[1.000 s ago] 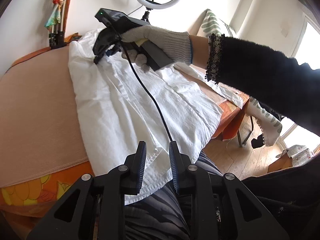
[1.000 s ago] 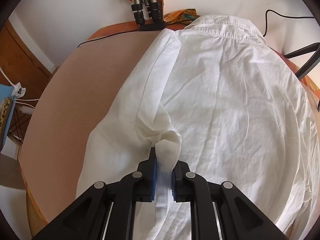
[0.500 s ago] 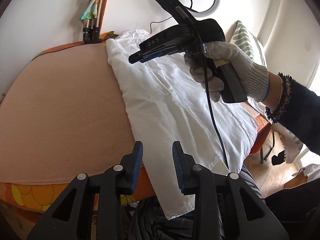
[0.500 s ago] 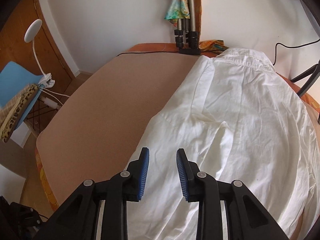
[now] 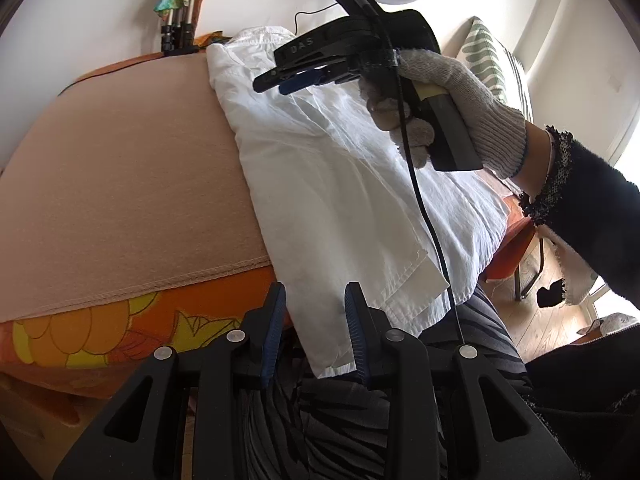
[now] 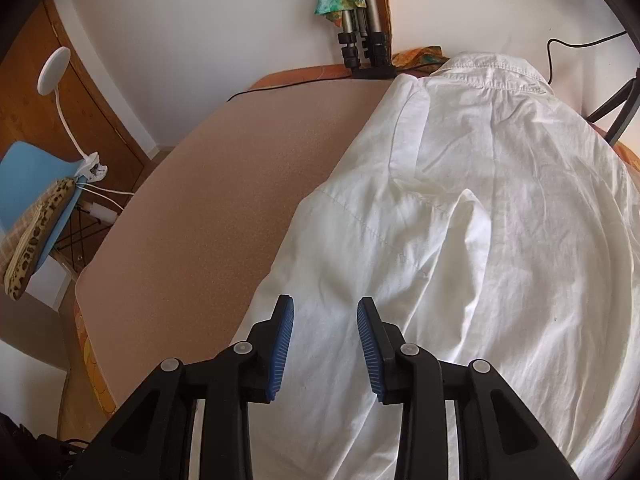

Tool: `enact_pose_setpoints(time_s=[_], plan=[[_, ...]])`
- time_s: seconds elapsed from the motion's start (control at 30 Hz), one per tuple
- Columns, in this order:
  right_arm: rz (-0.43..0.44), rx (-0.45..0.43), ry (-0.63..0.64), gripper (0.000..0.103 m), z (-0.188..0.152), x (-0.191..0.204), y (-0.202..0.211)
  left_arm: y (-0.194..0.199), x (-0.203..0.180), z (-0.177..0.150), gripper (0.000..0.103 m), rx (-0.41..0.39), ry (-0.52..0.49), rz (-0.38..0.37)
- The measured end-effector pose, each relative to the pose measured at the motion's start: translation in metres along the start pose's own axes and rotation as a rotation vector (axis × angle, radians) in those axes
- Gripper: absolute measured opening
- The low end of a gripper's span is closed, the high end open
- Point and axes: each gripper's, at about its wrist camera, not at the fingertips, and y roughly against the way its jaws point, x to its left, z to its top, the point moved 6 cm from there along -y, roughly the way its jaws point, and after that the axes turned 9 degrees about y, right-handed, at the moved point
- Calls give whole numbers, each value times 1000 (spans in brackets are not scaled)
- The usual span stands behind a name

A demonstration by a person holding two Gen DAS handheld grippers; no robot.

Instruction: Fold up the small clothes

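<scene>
Your right gripper (image 6: 324, 340) hovers above the white shirt (image 6: 480, 240), tongs apart, empty. Your left gripper (image 5: 316, 328), tongs also apart, sits at the table's (image 5: 120, 180) near edge. The shirt lies lengthwise, collar toward the far edge.

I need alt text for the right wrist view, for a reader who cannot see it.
An open right gripper hovers over a white shirt lying collar-away on a tan table cover, its jaws empty. A tripod stands at the far edge by the wall.

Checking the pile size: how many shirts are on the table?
1: a white shirt lies flat along the table's right side, hem hanging over the near edge. Nothing shows beneath it.
</scene>
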Motion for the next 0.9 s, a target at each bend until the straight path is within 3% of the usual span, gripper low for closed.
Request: enact_pose_setpoints(time_s=[0.17, 0.23, 0.33, 0.6, 0.9], plan=[[-18, -108, -59, 54, -13, -23, 58, 31, -7, 27, 30, -104, 1, 30], [-36, -148, -91, 55, -25, -35, 84, 41, -11, 38, 45, -154, 13, 21], [-92, -189, -136, 56, -49, -59, 121, 48, -17, 52, 50, -203, 27, -1], [-328, -226, -237, 62, -137, -123, 208, 47, -39, 76, 50, -235, -8, -36], [-478, -174, -511, 62, -266, -210, 274, 33, -63, 87, 50, -214, -27, -86]])
